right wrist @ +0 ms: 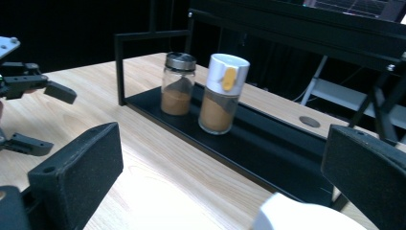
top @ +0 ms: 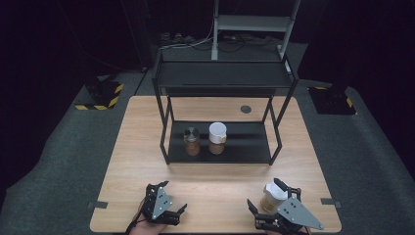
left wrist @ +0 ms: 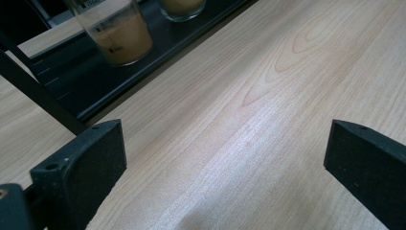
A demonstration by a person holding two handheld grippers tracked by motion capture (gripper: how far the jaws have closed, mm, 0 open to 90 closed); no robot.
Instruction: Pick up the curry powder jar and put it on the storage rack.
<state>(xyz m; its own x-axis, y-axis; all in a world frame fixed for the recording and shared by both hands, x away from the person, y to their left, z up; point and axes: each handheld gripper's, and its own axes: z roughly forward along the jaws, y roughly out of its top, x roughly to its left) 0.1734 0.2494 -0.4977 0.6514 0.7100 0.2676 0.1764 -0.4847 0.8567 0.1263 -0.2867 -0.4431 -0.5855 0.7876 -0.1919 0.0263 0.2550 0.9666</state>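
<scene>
Now | white-capped jar (top: 272,196) upright, axis vertical | right hand-held gripper (top: 274,208) spread beside it

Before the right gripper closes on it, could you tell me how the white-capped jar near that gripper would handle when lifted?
The jar looks like smooth glass, so it is probably stiff, breakable and a little slippery. It seems partly filled with brown powder, so likely moderately light. Being tall and narrow, it may tip if pushed near the cap.
</scene>
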